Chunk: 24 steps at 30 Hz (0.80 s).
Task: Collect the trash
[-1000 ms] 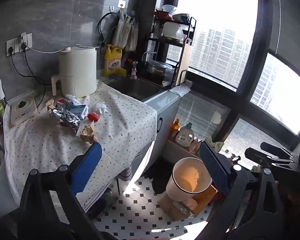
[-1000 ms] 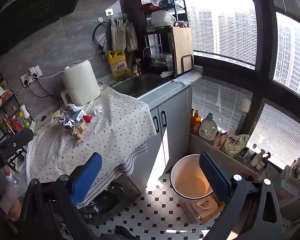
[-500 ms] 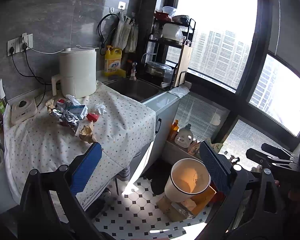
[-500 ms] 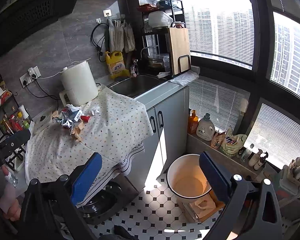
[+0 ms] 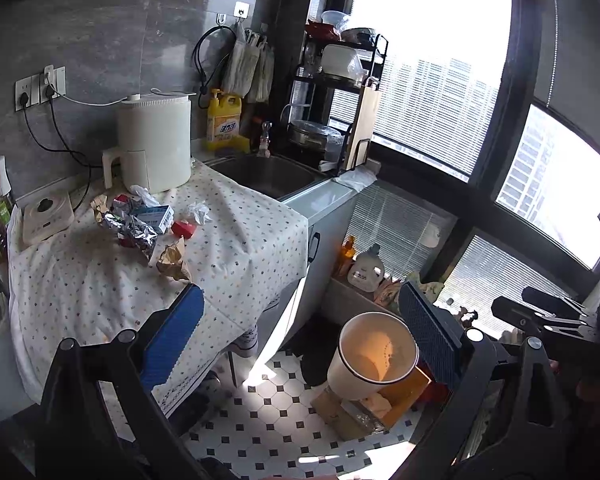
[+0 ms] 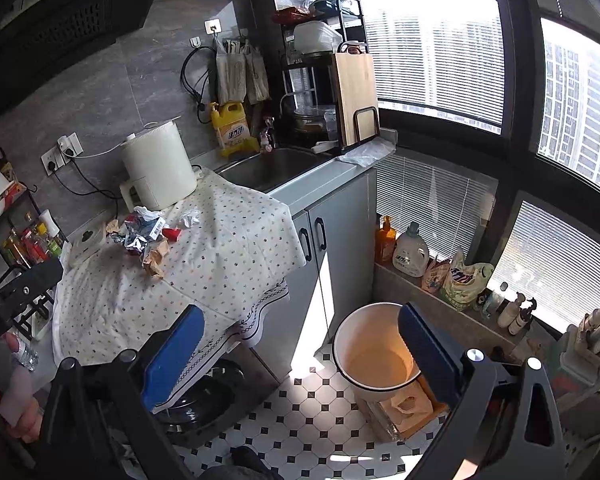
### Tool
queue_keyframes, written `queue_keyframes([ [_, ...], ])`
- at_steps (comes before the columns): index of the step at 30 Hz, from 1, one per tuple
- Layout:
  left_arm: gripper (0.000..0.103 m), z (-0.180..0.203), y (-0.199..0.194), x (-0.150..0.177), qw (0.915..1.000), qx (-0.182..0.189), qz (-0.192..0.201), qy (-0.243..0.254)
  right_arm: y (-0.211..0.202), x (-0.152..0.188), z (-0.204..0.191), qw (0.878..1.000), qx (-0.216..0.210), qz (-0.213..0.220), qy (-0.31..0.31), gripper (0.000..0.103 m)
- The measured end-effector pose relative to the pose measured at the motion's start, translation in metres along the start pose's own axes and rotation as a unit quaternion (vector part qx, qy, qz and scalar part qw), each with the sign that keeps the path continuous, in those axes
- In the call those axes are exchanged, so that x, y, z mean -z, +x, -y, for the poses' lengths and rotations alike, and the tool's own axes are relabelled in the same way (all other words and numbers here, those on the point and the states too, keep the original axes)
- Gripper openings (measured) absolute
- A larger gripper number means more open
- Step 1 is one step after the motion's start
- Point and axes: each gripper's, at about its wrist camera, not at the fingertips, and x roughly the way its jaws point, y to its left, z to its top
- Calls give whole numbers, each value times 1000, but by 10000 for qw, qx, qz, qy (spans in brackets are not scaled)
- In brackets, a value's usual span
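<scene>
Gaping wide and empty, left gripper [image 5: 300,336], right gripper [image 6: 300,354], crumpled foil wrapper [image 5: 134,230] on dotted tablecloth [image 5: 240,240], round cream bucket [image 6: 374,360] below.

Trash pile [image 5: 148,224] on tablecloth [image 5: 236,240], before kettle [image 5: 154,148]

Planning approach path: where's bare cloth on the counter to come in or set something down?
Free: the near half of the dotted cloth, below the trash pile, and the strip between pile and sink. Crowded: the back, around the white appliance.
</scene>
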Motion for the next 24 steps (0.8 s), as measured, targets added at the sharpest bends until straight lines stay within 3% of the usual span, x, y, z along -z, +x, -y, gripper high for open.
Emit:
queue_keyframes([
  [24,97,-9,-5,2,10000,0,-16,-86,-12,7,-5,10000,-25,46,28,95],
])
